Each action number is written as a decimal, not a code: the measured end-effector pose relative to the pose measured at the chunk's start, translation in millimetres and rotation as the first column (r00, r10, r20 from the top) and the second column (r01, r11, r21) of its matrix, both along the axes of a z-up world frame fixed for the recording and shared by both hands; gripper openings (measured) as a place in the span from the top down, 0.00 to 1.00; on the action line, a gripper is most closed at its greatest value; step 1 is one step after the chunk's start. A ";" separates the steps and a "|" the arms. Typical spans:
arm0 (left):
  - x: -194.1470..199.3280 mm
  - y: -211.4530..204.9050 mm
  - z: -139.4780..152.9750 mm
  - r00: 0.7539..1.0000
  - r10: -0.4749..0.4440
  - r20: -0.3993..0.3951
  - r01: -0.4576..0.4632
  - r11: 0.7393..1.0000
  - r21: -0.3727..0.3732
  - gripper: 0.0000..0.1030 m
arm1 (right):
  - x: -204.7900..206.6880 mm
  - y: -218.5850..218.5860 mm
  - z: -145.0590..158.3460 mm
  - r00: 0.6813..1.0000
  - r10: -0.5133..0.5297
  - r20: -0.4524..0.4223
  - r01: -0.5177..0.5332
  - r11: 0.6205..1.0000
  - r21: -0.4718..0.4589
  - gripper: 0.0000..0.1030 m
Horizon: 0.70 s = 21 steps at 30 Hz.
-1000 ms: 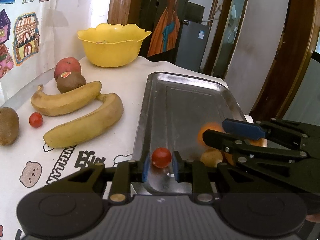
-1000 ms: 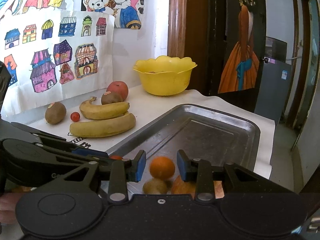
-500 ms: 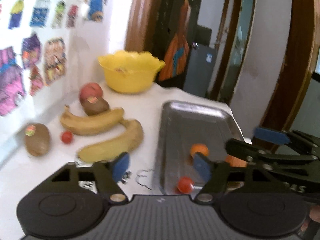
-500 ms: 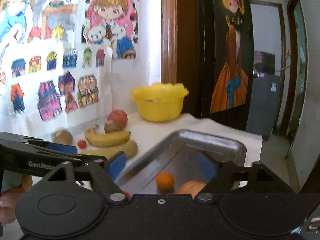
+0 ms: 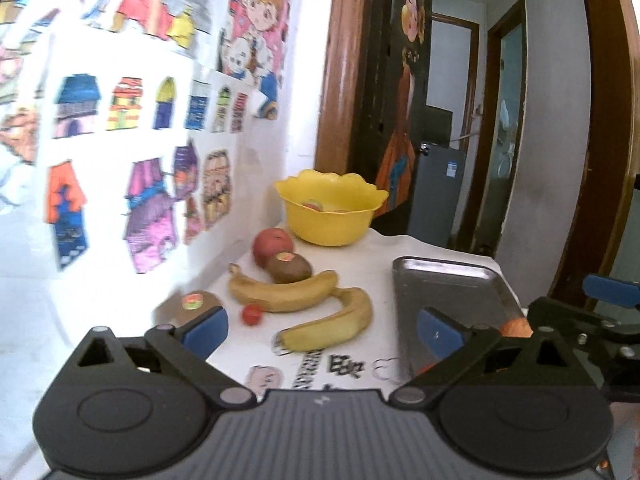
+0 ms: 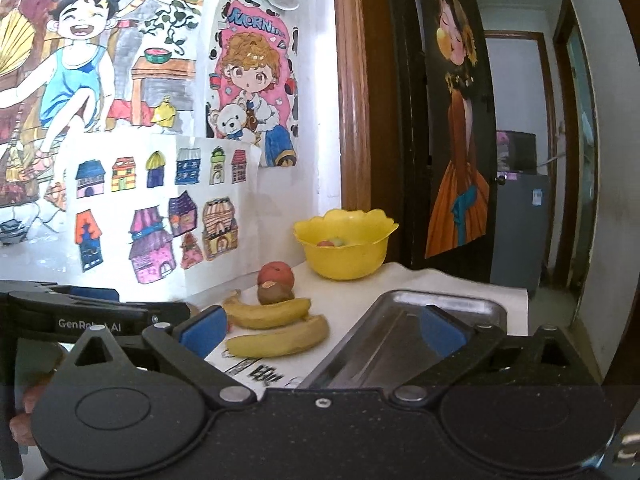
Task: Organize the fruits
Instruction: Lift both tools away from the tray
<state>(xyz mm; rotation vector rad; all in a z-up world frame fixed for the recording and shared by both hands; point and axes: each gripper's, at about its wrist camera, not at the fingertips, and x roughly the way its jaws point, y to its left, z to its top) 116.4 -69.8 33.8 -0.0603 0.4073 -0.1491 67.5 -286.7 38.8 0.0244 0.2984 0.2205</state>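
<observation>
Left gripper (image 5: 322, 332): gaping at full spread after just opening, clasping nothing; right gripper (image 6: 322, 330): likewise spread wide after just opening, with nothing between its jaws. Facing the nearer banana (image 5: 332, 328), lying dead ahead of the left gripper and below it, long axis slanting across the line of approach, near end toward the left, curving up toward the tray (image 5: 444, 280). Judging the left gripper the better placed for it, the right one hanging over the tray side. Noting the second banana (image 5: 280, 292) touching it just behind, a cherry tomato (image 5: 252, 315) just beside on the left, a stickered kiwi (image 5: 192, 304) by the left pad. Further back, passing another kiwi (image 5: 289, 268), an apple (image 5: 272, 246) and the yellow bowl (image 5: 332, 220) on the surface (image 5: 360, 256). Probably needing a crosswise grasp, minding the neighbouring banana.
</observation>
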 end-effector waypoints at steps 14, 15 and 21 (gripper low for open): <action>-38.6 75.5 -16.2 0.998 0.066 -0.025 -0.064 0.995 0.076 0.01 | -24.5 76.0 -29.5 0.984 0.020 -0.179 -0.021 1.000 -0.004 0.01; -40.5 78.7 -18.4 0.997 0.070 -0.031 -0.068 0.994 0.084 0.01 | -25.1 80.6 -31.6 0.981 0.016 -0.191 -0.017 1.000 -0.006 0.01; -47.0 92.1 -34.2 0.994 0.087 -0.067 -0.080 0.991 0.103 0.01 | -22.3 92.6 -43.3 0.970 0.027 -0.240 -0.032 0.999 -0.018 0.01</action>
